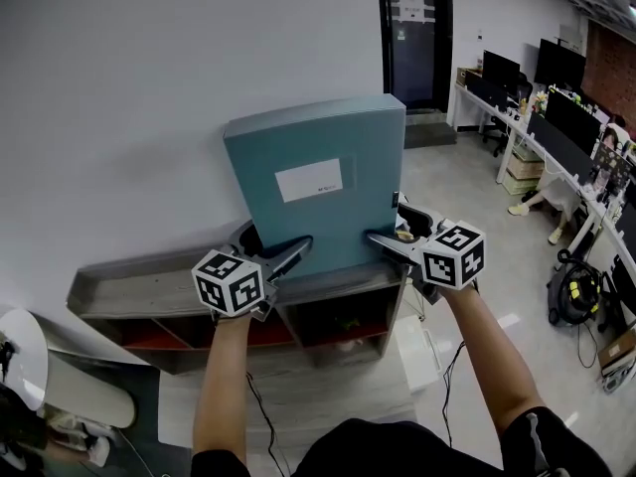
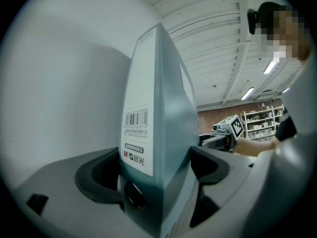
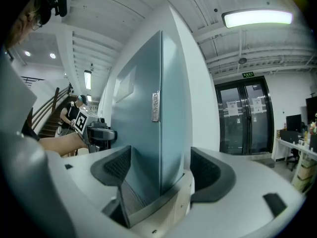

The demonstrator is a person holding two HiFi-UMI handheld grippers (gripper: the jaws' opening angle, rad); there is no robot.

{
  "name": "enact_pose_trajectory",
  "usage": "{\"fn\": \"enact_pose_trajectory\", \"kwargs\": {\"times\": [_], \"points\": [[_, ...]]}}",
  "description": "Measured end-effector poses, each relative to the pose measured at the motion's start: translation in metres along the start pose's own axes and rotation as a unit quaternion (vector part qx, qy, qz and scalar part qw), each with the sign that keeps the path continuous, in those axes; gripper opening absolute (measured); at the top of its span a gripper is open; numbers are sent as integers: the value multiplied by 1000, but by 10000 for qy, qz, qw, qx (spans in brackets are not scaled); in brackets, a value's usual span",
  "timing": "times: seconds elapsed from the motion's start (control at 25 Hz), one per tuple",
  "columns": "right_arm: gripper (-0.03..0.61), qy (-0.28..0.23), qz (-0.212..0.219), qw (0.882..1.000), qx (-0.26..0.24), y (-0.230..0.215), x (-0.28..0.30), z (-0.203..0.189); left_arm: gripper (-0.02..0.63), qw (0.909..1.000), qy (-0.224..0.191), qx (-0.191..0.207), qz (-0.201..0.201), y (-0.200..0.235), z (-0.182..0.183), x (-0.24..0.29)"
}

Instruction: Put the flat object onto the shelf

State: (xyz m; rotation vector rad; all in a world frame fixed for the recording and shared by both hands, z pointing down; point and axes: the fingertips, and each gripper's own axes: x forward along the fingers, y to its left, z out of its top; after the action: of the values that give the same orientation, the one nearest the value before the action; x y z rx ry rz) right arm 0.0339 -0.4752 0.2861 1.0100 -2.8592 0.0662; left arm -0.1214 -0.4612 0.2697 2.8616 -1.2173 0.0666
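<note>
File box (image 1: 316, 182) stands upright on the top board of the shelf (image 1: 129, 288), toward the shelf's right end. Its back is close to the wall (image 1: 149, 87) behind the shelf; contact not clear. My left tongs (image 1: 278, 243) are clamped on its lower left edge, the spine with the barcode label (image 2: 136, 119). My right tongs (image 1: 390, 225) are clamped on the lower right edge, pads on both faces.

Step looks like settle and release. To do it well:
- Check the bottom edge sits fully on the shelf top, no overhang at the shelf's front.
- Tip the box slightly back toward the wall so it leans.
- Open one pair first, other pair clamped, and watch for wobble.
- Open the second pair and pull each straight out sideways, away from the shelf's middle, no drag on the faces.
</note>
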Motion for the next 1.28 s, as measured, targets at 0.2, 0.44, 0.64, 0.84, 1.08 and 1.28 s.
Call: {"fn": "enact_pose_trajectory", "kwargs": {"times": [0.2,0.44,0.64,0.84,1.08,1.28], "points": [[371,40,132,9999,55,6,-7,-5,402,9999,-45,-27,103,-2,1,-3],[370,62,197,9998,76,11,-16,-9,403,9999,13,-22,122,-3,1,-5],[371,140,249,9996,45,16,-25,-18,402,9994,-159,-192,227,1,5,-17],[371,69,244,9995,161,21,-38,-20,402,9984,-298,-352,339,3,7,-39],[371,-3,337,9992,230,35,-54,-24,402,9956,-491,-403,694,0,9,-77],[360,39,412,9986,343,43,-77,-44,400,9934,-545,-271,968,-18,5,-113]]}}
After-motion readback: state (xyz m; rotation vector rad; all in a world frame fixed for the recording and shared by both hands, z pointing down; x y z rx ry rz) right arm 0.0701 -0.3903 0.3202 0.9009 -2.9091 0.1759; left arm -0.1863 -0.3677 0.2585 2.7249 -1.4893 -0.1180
